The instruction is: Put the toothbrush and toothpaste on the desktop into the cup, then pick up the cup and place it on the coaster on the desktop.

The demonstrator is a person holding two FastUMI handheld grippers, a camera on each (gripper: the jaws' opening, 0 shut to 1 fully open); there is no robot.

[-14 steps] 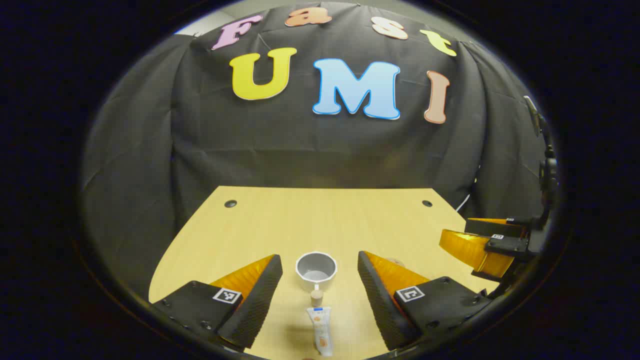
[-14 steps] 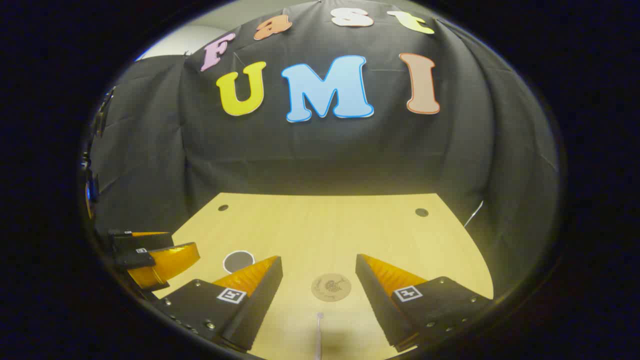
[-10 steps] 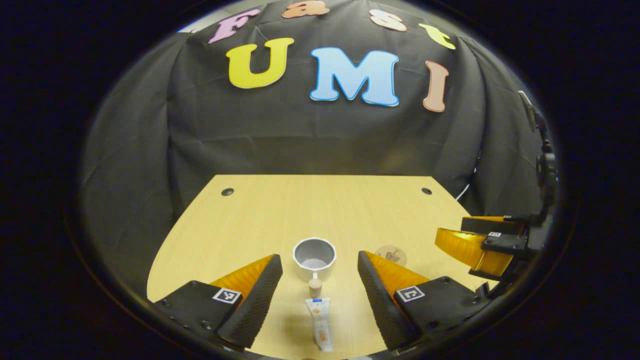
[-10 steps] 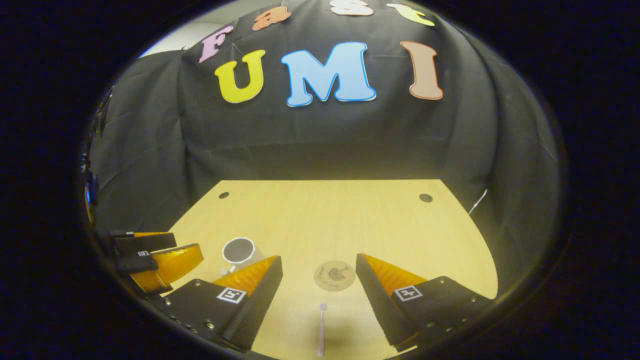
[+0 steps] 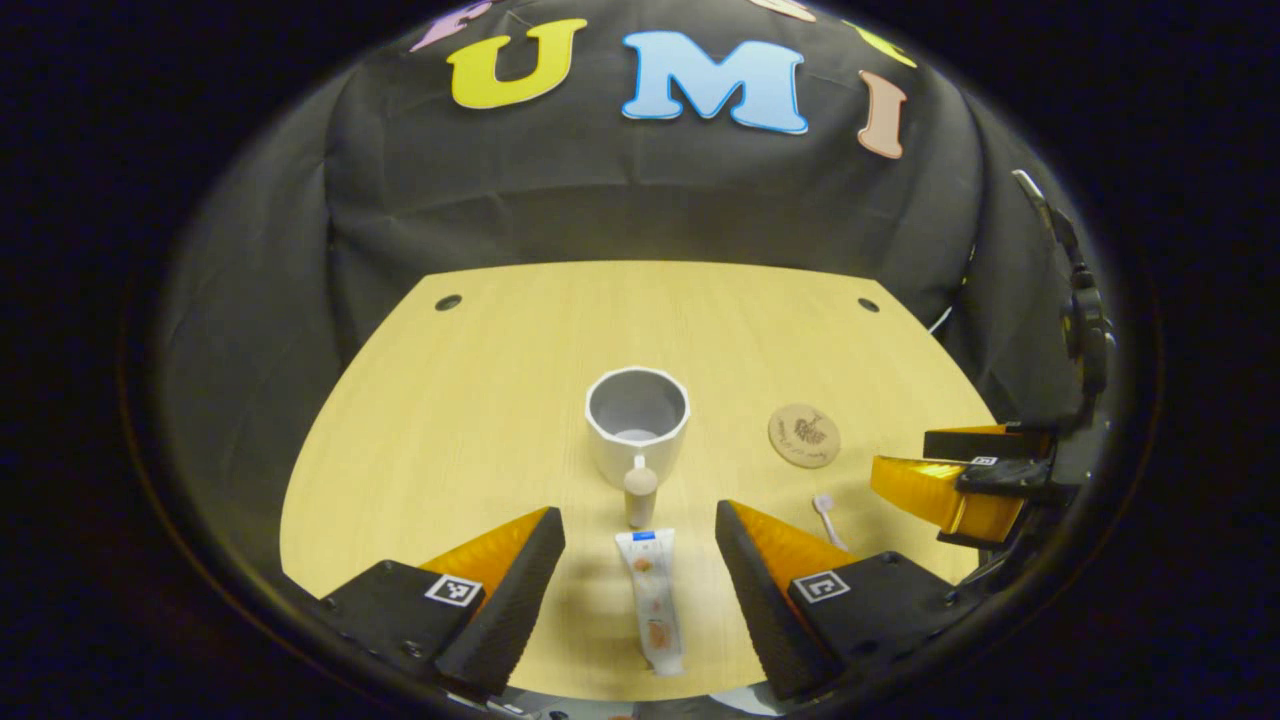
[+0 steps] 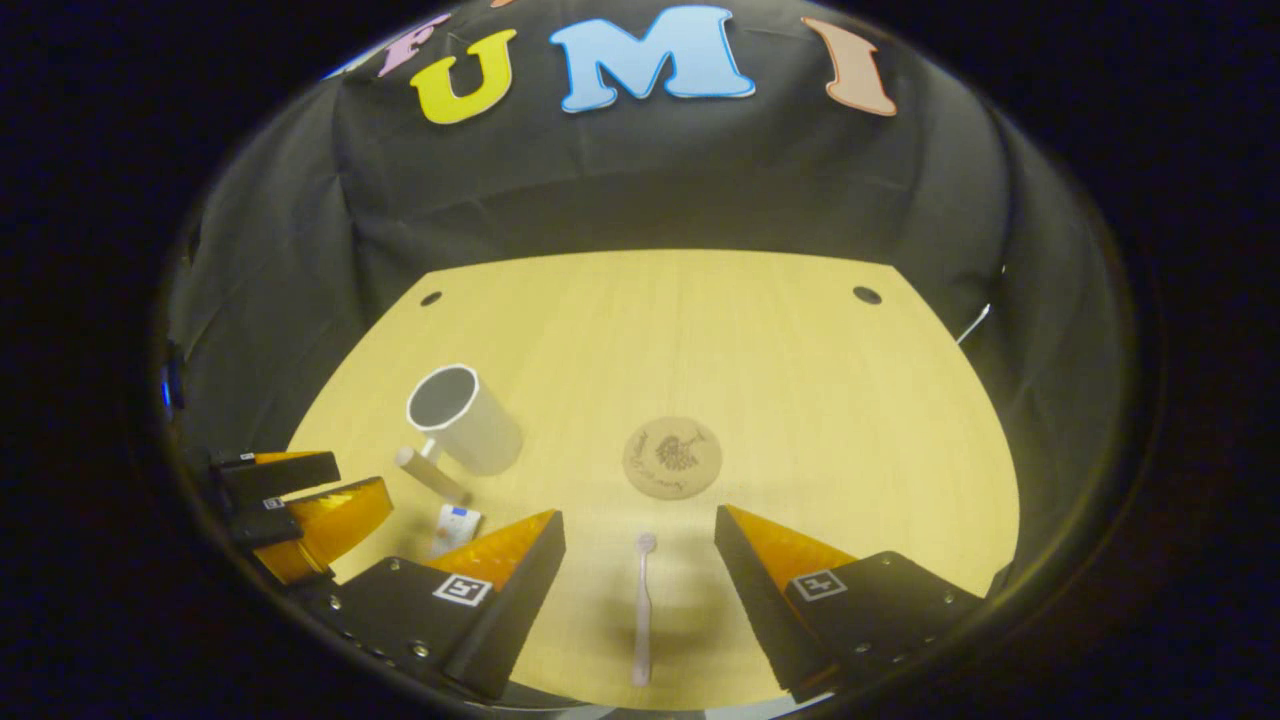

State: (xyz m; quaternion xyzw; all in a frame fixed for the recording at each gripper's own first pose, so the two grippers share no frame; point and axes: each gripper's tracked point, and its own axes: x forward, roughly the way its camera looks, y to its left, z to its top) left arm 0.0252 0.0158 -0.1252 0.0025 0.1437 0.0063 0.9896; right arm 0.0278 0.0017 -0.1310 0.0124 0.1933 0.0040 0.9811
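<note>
- Currently the left gripper (image 5: 640, 540) is hanging released, jaws straddling the toothpaste (image 5: 651, 600), which is lying just before the cup (image 5: 637, 425).
- Likewise released, the right gripper (image 6: 640, 545) is framing the toothbrush (image 6: 642, 608), lying right of the cup.
- The coaster (image 6: 672, 457) is sitting right of the cup; nothing is blocking the way, I judge.

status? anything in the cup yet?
Nothing done yet. The cup looks empty; the toothpaste and toothbrush lie on the desk. In hand: the left gripper is lined up over the toothpaste and the right gripper over the toothbrush, both with jaws open. Left: load both, then move the cup to the coaster.
</note>
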